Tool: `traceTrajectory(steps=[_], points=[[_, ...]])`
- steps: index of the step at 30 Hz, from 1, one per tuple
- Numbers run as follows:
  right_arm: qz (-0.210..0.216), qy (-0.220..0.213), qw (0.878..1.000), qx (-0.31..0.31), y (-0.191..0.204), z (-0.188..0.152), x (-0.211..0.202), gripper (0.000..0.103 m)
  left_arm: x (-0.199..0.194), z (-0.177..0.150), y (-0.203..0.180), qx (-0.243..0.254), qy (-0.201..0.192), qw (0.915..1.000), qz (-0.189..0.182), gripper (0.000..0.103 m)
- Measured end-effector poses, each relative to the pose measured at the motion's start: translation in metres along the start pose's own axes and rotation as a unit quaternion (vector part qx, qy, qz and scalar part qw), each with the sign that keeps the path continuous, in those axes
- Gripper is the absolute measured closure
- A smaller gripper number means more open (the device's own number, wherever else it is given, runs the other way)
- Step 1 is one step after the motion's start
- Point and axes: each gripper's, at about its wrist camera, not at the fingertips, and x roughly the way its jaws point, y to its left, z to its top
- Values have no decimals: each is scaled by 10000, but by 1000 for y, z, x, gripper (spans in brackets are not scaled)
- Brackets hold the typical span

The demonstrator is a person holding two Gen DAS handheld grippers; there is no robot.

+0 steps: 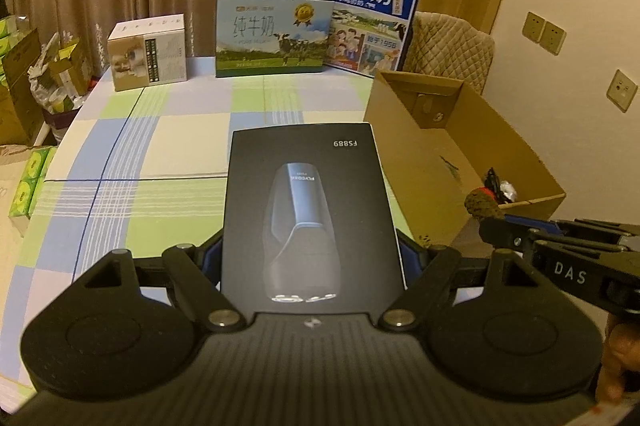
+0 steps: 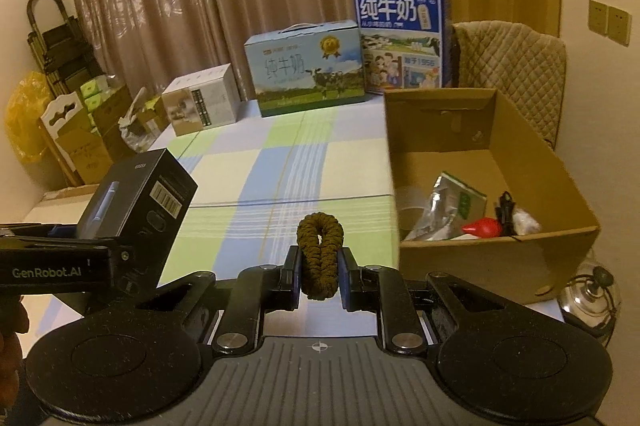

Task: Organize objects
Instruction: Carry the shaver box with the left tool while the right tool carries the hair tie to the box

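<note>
A: Black shaver box (image 1: 312, 210) sits lower centre in your left view, clamped by its long sides in the left gripper (image 1: 310, 258). It looks stiff, smooth and maybe slippery, so keep the hold low and even.

B: And the right?

A: Your right gripper (image 2: 319, 266) squeezes the brown braided loop (image 2: 319, 250), soft and light. The cardboard box (image 2: 496, 258) is at right; its near corner is hidden, and the small things inside are hard to name.

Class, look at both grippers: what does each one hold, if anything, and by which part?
The left gripper clamps the black shaver box across its long sides near one end. The right gripper pinches the brown scrunchie by its lower loop.
</note>
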Motion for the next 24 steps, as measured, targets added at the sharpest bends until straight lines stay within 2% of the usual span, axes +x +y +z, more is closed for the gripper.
traceTrajectory(steps=[24], points=[[-497, -177, 9981, 327, -52, 3, -26, 88, 7, 11, -45, 227, 11, 9989, -398, 26]])
